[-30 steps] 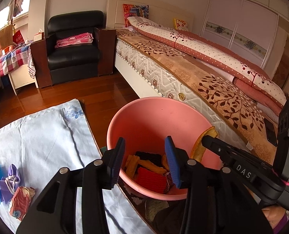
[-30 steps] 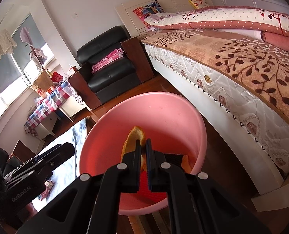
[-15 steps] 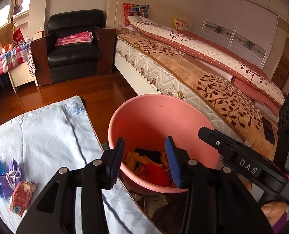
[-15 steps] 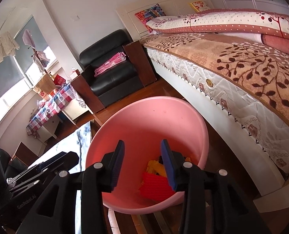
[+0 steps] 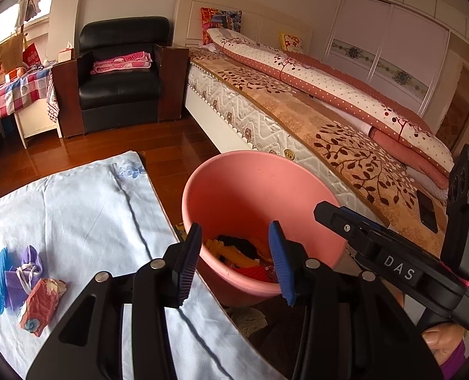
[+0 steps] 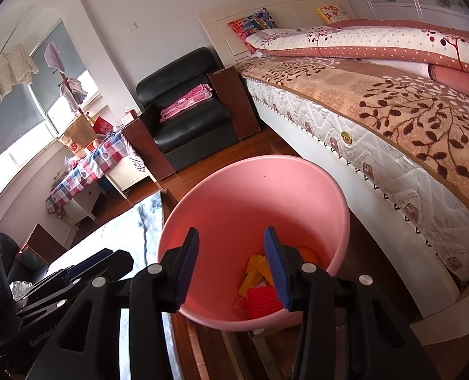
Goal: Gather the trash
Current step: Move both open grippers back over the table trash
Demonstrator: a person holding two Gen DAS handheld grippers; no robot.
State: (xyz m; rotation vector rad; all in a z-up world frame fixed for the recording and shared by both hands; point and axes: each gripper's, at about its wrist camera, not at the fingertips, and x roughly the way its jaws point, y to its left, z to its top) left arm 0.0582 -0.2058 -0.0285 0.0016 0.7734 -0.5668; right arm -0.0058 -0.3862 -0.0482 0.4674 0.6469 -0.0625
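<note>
Several scraps already lie in the pink basin [image 5: 234, 190], above which the right tool [image 6: 231, 262] is opening empty and the left tool [image 5: 234, 259] stands wide, while leftover wrappers [image 5: 22, 285] wait on the tabletop [image 5: 76, 205] beside it.

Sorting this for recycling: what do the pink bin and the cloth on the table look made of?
Pink bin: probably moulded plastic, with smooth, matte, seamless walls of one even colour. Cloth: seemingly thin woven cotton-like fabric, pale blue, with fold creases and soft wrinkles; the exact fibre cannot be told.
</note>
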